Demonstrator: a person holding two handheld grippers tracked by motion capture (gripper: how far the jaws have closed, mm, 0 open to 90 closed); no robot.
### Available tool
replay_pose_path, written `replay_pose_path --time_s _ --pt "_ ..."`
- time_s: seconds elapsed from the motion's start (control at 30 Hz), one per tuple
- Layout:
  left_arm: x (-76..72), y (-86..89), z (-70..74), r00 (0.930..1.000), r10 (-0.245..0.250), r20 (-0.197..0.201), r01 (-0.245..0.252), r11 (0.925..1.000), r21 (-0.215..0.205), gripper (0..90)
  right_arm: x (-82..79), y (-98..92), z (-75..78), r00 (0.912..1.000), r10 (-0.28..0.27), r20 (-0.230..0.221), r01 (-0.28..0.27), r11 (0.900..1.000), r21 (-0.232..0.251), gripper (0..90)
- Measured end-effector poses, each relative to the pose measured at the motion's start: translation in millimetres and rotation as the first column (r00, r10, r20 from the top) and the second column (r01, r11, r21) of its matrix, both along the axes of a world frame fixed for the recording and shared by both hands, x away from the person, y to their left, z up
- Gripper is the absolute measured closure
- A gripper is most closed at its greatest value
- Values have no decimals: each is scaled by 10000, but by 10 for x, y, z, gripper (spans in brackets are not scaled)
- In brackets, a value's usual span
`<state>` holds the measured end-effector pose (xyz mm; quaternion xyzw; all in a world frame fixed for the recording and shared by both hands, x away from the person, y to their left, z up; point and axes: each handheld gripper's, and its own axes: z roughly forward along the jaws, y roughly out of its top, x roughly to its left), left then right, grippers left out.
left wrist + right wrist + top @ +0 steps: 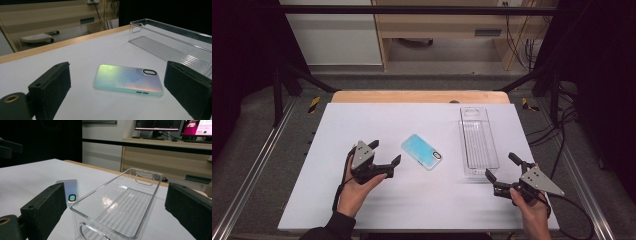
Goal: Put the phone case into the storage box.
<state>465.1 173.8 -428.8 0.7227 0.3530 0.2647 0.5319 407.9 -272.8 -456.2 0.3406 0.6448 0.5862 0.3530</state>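
Observation:
A pale blue phone case (422, 151) lies flat on the white table (362, 125), back side up, with its camera cutout toward the near right. My left gripper (386, 152) is open just to its left, and the phone case (128, 80) lies a little ahead of its spread jaws. A clear plastic tray (478, 141) stands empty to the right of the case. My right gripper (502, 166) is open near the tray's near end. In the right gripper view the clear tray (120, 202) sits between the jaws, with the phone case (70, 188) beyond the left jaw.
The table's wooden far edge (419, 96) runs behind the white top. Metal rails (257, 155) flank the table on both sides. Cables (562, 130) hang at the right. A wooden desk (162, 160) with monitors stands beyond the table.

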Motion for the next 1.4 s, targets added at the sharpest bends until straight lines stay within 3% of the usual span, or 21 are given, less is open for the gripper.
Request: replay_pose_path --time_s 0.27,0.63,0.73,0.77,0.8,0.83,0.9,1.1,1.27,1.4 --pt "271 -376 22 9983 -148 -563 174 9988 466 150 -5 -9 6 10000 -54 -13 54 10000 62 40" --pt "487 -577 -15 9943 -170 -1050 255 9965 797 368 -7 16 9 10000 -52 28 52 9999 -92 38" --pt "526 -603 -38 9933 -175 -1140 275 9958 870 468 -8 21 11 10000 -60 37 61 9999 -126 38" --pt "547 -613 -47 9925 -160 -1215 276 9951 947 561 -6 25 10 10000 -75 51 76 9999 -149 38" --pt "559 -620 -51 9926 -109 -1212 233 9945 1017 598 -7 27 10 10000 -62 24 63 9999 -142 38" --pt "579 -626 -50 9922 -55 -1248 185 9945 1031 598 -7 27 10 10000 -62 24 63 9999 -142 38" --pt "628 -644 -41 9902 -58 -1397 176 9963 837 688 -5 33 12 10000 -46 50 47 9999 -150 38" --pt "743 -768 -5 9864 -289 -1619 448 9944 956 880 -8 45 11 10000 -59 37 60 9996 -261 38" --pt "818 -859 -16 9841 -249 -1758 508 9882 1442 899 -1 38 13 9999 -138 73 140 9996 -243 39" --pt "941 -952 -79 9789 -298 -2021 696 9787 1929 899 -6 36 18 9999 -161 59 162 9996 -225 39"
